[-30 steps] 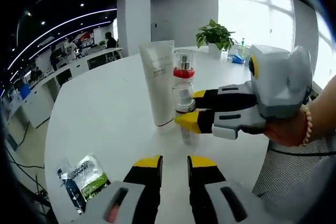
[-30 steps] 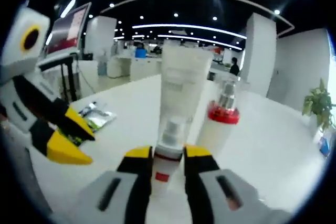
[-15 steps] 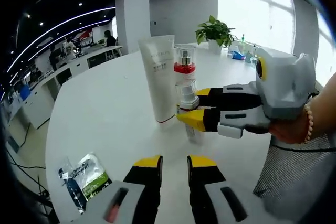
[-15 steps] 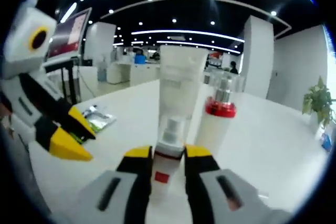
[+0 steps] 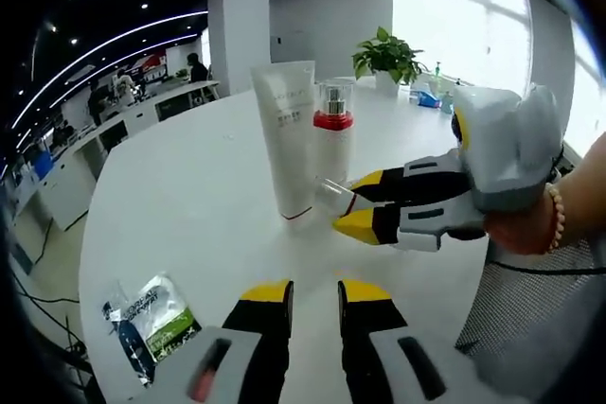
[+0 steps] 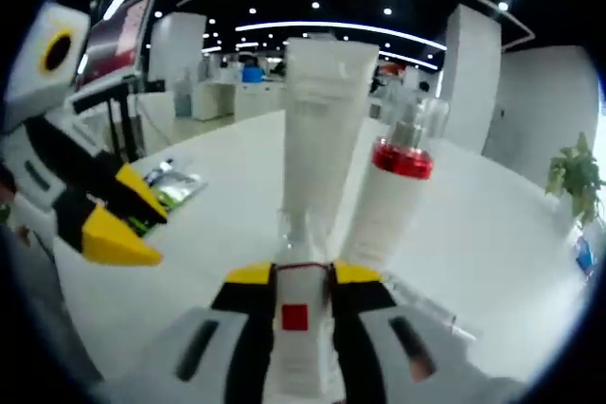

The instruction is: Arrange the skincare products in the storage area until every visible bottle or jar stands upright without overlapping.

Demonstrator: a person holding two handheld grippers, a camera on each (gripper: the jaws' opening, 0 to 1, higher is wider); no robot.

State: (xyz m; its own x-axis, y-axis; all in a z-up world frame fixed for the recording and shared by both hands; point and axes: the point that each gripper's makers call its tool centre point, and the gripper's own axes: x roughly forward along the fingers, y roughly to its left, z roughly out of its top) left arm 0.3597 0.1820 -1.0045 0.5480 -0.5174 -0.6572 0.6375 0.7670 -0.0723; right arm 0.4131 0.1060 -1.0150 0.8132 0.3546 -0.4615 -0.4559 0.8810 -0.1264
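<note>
A tall white tube (image 5: 287,139) stands cap-down on the white table (image 5: 180,205), with a white pump bottle with a red collar (image 5: 331,134) upright just to its right. My right gripper (image 5: 352,202) comes in from the right, shut on a small white bottle with a clear cap (image 5: 329,194), which is tilted with the cap toward the tube. In the right gripper view the small bottle (image 6: 295,319) lies between the shut jaws, the tube (image 6: 322,130) and the red-collared bottle (image 6: 388,196) right behind it. My left gripper (image 5: 313,298) is open and holds nothing; it also appears as the left gripper (image 6: 150,234).
A green and white sachet (image 5: 151,317) lies near the table's left edge, also seen as the sachet (image 6: 170,191). A potted plant (image 5: 386,59) and small items stand at the far side. A dark mesh surface (image 5: 530,319) lies below a person's hand (image 5: 516,238).
The right gripper has tipped the small bottle from upright to leaning, cap toward the tube, and lowered it slightly. The left gripper, tube and red-collared bottle have stayed put.
</note>
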